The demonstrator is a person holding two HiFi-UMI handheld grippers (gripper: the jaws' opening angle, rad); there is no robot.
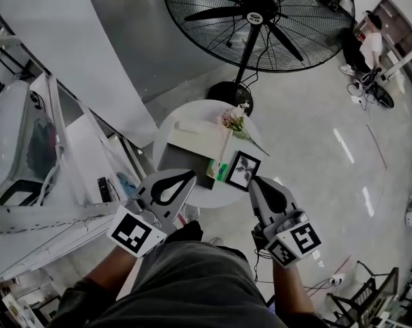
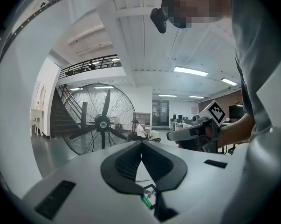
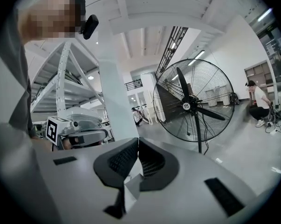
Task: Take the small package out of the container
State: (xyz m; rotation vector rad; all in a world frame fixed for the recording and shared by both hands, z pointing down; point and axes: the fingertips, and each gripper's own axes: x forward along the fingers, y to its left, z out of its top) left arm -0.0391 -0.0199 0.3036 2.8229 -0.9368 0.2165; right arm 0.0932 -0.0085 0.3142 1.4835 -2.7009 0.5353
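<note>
Here my left claw (image 1: 191, 178) and right claw (image 1: 254, 182) hang shut and empty above the round surface (image 1: 206, 109). The small green package (image 1: 221, 171) sits at the edge of the container (image 1: 192, 145), just beside a picture frame (image 1: 242, 171) — if I descend without opening, I may knock both off.

No word, brand or number can be read anywhere. The round badge (image 1: 255, 17) on the fan's hub carries print — too small to make out. The cubes on the left gripper (image 1: 192, 175) and the right gripper (image 1: 253, 180) bear only black-and-white square patterns, not letters. The small green package (image 1: 221, 171) shows pale marks — too blurred to read
</note>
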